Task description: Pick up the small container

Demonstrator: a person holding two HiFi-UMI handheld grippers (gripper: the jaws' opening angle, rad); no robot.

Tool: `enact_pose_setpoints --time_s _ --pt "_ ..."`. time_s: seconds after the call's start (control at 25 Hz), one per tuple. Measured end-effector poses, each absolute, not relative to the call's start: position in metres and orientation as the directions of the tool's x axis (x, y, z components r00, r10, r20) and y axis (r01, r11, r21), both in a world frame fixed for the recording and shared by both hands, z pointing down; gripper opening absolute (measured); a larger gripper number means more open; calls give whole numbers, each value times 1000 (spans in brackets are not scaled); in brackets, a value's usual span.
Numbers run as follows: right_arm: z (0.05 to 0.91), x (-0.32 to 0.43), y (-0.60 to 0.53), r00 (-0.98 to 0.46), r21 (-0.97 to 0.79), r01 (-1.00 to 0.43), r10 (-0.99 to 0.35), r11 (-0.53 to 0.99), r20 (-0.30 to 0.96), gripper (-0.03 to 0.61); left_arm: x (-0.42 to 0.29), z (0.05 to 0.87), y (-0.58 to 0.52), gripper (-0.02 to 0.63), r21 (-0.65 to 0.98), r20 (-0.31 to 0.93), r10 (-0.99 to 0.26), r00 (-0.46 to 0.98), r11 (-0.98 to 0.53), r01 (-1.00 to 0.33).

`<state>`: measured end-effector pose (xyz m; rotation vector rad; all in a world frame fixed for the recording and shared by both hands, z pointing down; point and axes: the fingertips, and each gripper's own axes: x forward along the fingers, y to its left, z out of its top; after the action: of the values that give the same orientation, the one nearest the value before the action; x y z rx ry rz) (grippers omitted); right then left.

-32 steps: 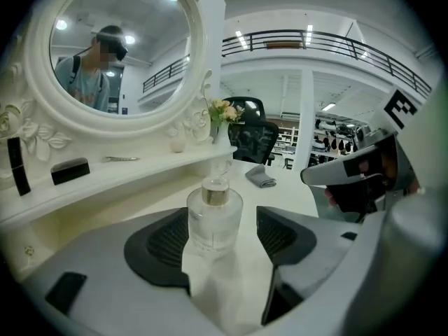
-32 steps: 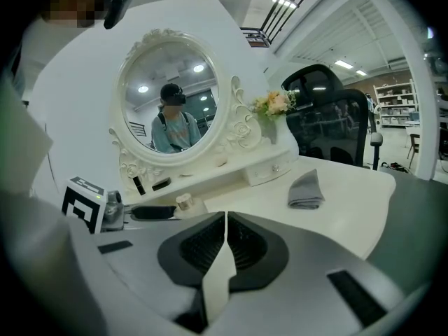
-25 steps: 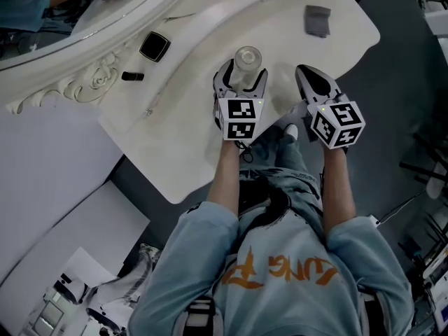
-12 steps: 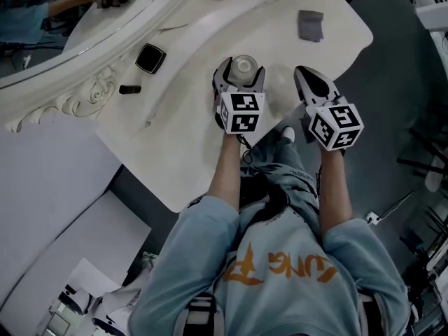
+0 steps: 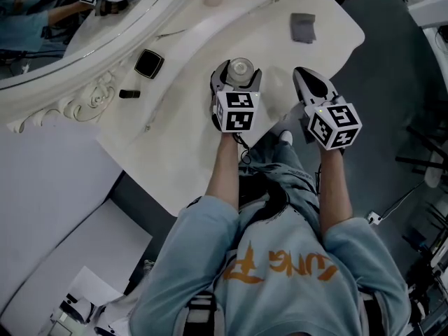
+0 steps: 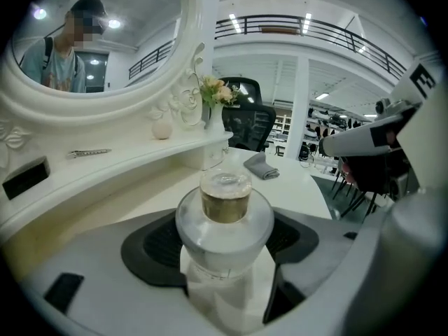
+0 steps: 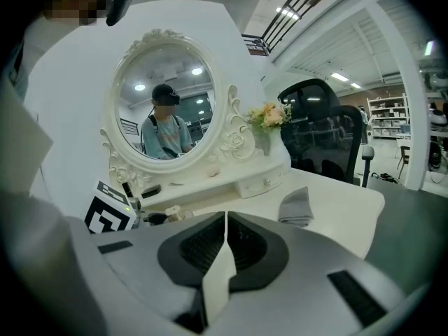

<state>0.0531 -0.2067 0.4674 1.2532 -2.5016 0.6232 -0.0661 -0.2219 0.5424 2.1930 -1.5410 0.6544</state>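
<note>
A curved, glossy white desk [image 5: 183, 142] runs under an ornate white oval mirror [image 7: 166, 102] with carved scrollwork on its frame. Beyond the desk edge lies a dark grey floor [image 5: 389, 68]. The room is a tall, bright hall with strip lights and a railed upper gallery [image 6: 308, 28]. A black office chair [image 6: 248, 122] stands behind the desk, near a small bunch of pale flowers [image 6: 216, 89].

On the desk lie a folded grey cloth [image 5: 303, 28] near the far end, a black square case [image 5: 149, 63] and a small black block [image 5: 129, 94] close to the mirror frame.

The left tongs [image 5: 236, 73] grip the small clear container [image 6: 224, 219] with a tan neck and clear cap, held upright over the middle of the desk; whether its base touches the surface cannot be told. The right tongs [image 5: 309, 77] are closed on nothing, just beside the left.

The container's faint label cannot be read. The person's light blue sweatshirt [image 5: 280, 278] bears orange lettering, seen upside down and not legible.
</note>
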Motion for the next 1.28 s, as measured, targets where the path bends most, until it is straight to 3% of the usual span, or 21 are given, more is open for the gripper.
enact_pose_setpoints --time_s 1.28 --pt "330 62 -214 -580 -133 -814 -802 565 142 29 -52 343 -223 330 -42 222 -925 308 -325 -945"
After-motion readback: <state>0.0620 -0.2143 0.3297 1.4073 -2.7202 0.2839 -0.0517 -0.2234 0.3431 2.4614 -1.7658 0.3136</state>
